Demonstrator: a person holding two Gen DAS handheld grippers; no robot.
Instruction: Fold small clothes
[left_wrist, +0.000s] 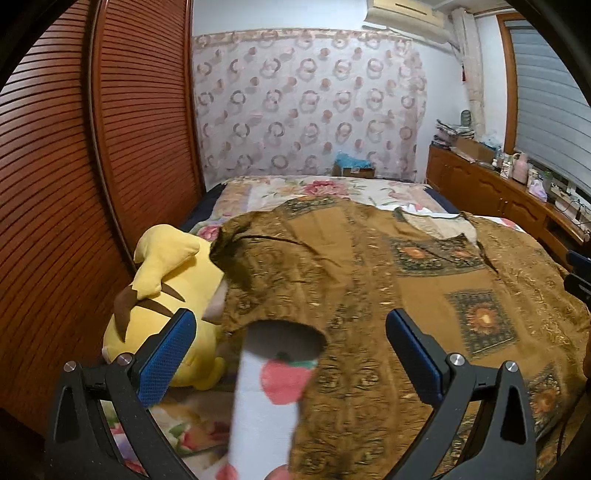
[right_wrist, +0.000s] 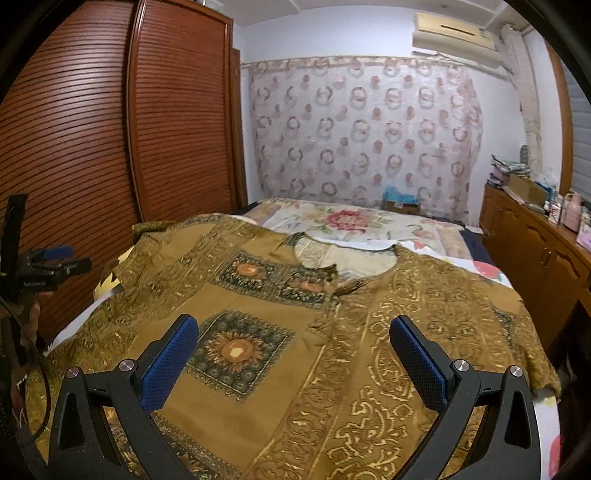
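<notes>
A brown and gold patterned garment (left_wrist: 369, 280) with sunflower squares lies spread flat over the bed; it also fills the right wrist view (right_wrist: 295, 332), neckline toward the far side. My left gripper (left_wrist: 290, 328) is open and empty above the garment's left sleeve edge, where a round sleeve opening (left_wrist: 286, 338) shows the white strawberry-print sheet (left_wrist: 266, 402) beneath. My right gripper (right_wrist: 293, 334) is open and empty above the garment's front. The left gripper also shows at the left edge of the right wrist view (right_wrist: 55, 264).
A yellow plush toy (left_wrist: 166, 291) lies at the bed's left edge, partly under the garment. A slatted wooden wardrobe (left_wrist: 92, 166) stands close on the left. A floral quilt (right_wrist: 351, 221) covers the far bed. A wooden dresser (right_wrist: 535, 258) with clutter runs along the right.
</notes>
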